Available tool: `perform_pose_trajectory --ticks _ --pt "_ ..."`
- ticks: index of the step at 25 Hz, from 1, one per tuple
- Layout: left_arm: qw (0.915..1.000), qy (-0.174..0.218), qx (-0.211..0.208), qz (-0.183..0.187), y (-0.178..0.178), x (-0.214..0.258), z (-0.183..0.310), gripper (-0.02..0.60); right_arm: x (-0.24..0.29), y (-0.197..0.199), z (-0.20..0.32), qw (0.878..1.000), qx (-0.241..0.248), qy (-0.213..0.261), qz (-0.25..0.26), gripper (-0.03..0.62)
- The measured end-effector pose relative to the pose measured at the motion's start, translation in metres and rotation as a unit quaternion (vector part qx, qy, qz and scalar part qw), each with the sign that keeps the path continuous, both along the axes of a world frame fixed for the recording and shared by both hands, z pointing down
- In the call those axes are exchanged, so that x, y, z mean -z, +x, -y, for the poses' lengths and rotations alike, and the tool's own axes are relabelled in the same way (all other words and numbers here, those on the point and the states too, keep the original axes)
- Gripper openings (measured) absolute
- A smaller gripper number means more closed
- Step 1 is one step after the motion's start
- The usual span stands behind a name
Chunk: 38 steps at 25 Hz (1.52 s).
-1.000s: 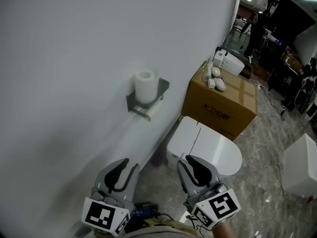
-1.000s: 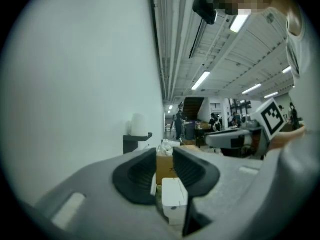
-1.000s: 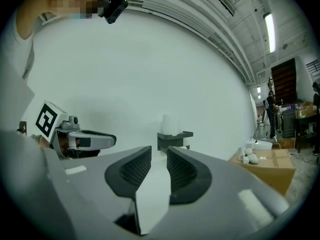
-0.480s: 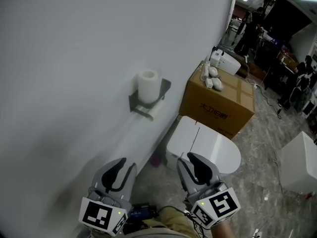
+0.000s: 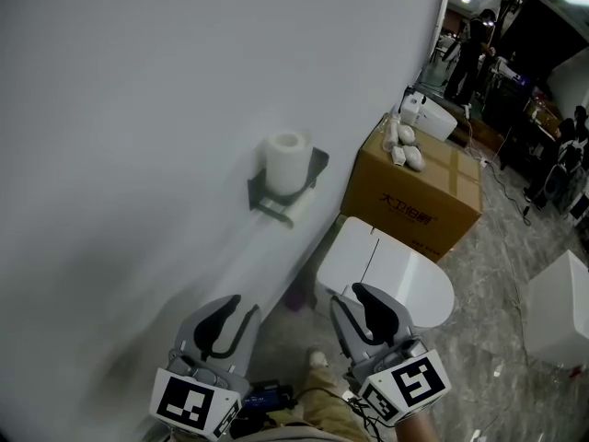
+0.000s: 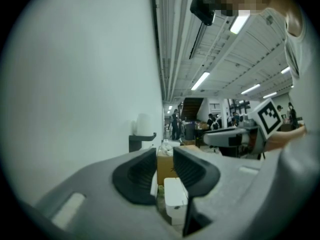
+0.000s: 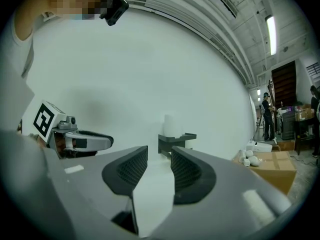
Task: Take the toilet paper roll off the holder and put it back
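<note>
- Although neither has reached the wall fitting yet, the left tool (image 5: 235, 313) and the right tool (image 5: 361, 304) are held side by side, low and close to the body. Both point level toward the wall (image 5: 138, 109).
- Left tool: the jaws stand partly apart with nothing between the pads. Only the distant room shows through the gap.
- Right tool: the jaws have just been opening and now stand partly apart, also with nothing between them. In the right gripper view the holder lies straight beyond the gap.
- Toilet paper roll (image 5: 287, 159): it stands upright on end, core hole upward, in the holder (image 5: 276, 201), a dark grey bracket tray fixed to the wall. It is well apart from both tools.
- Handling (judged): the roll is probably light and soft, so a hard squeeze would dent it, while its paper skin should give good friction. The best hold is likely across the outer wall of the upper half, which rises clear of the tray rim. The roll can then be lifted straight up.
- Containers: the holder carries this one roll only. The cardboard box (image 5: 414, 191) beyond the toilet (image 5: 386, 270) is closed, so its contents are unseen. Several small white objects (image 5: 405, 145) lie on top of it. The toilet lid is down.
</note>
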State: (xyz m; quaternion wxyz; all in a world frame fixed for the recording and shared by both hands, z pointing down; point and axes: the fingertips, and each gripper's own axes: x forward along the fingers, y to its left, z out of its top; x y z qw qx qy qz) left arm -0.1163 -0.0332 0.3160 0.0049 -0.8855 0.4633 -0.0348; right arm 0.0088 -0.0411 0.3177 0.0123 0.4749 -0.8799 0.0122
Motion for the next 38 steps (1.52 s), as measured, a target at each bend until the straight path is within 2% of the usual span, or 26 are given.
perform_pose_trajectory --ticks 8,21,27,38 --pt "0.9999 0.001 0.015 0.001 0.013 -0.002 0.033 0.101 -0.001 0.016 0.04 1.0 0.019 0.005 0.004 0.163" --pt "0.9986 0.005 0.053 -0.002 0.028 0.005 0.094 0.107 0.018 0.023 0.116 0.997 0.079 0.019 0.004 0.2" --pt "0.9967 0.003 0.081 -0.002 0.025 0.007 0.114 0.107 0.028 0.013 0.148 0.993 0.117 0.022 0.001 0.218" --pt "0.9909 0.004 0.134 -0.003 0.022 0.014 0.129 0.107 0.05 -0.021 0.187 0.976 0.213 0.035 -0.008 0.249"
